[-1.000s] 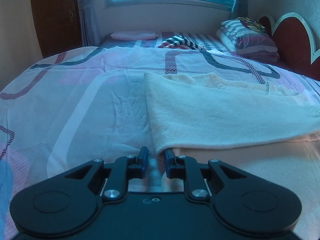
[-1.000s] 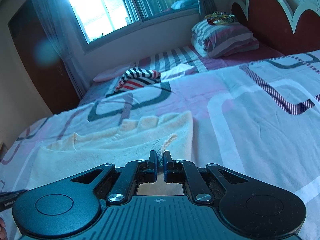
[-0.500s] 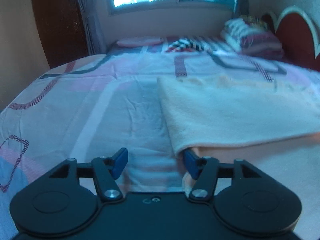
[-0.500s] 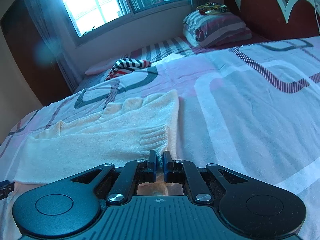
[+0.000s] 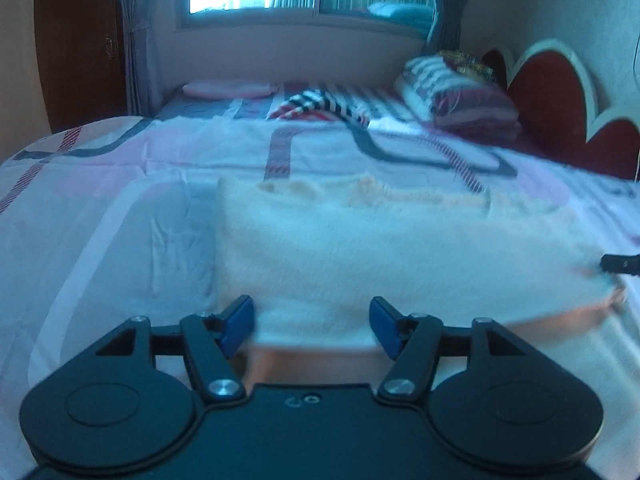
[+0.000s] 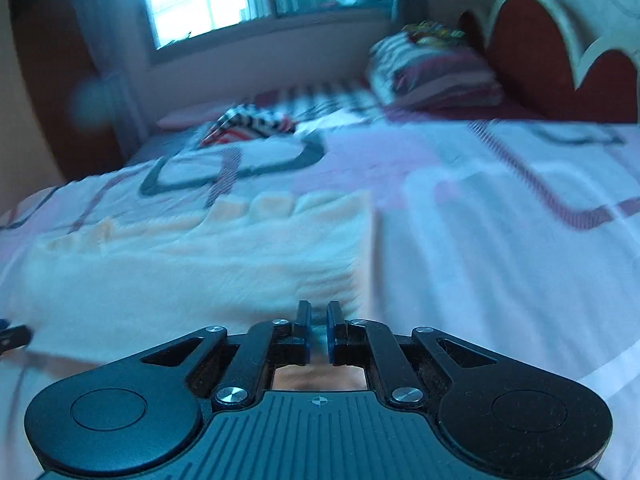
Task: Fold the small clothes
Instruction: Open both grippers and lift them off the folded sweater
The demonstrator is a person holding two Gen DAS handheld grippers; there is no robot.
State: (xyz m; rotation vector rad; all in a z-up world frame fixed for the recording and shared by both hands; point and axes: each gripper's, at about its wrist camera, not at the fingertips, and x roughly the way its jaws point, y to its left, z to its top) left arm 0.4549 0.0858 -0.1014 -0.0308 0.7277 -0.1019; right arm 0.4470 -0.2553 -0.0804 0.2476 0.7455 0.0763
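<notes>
A cream knitted sweater (image 5: 380,248) lies folded across the patterned bedspread (image 5: 120,240). My left gripper (image 5: 312,320) sits at the near folded edge with its jaws opening. The cloth lies between the blue pads (image 5: 238,320), which do not press on it. In the right wrist view the same sweater (image 6: 200,264) stretches to the left. My right gripper (image 6: 318,320) is shut on its near right corner at the ribbed hem. The right gripper's tip (image 5: 622,263) shows at the far right of the left wrist view. The left gripper's tip (image 6: 12,336) shows at the far left of the right wrist view.
A black, white and red striped garment (image 5: 320,106) lies at the far end of the bed. Stacked striped pillows (image 5: 456,96) rest by the red headboard (image 5: 560,92). A pink pillow (image 5: 228,89) lies under the window. A wooden door (image 5: 80,48) stands far left.
My left gripper's jaws have spread apart and let go of the sweater's near corner, and it has shifted right along the folded edge. The right gripper stays shut on the hem.
</notes>
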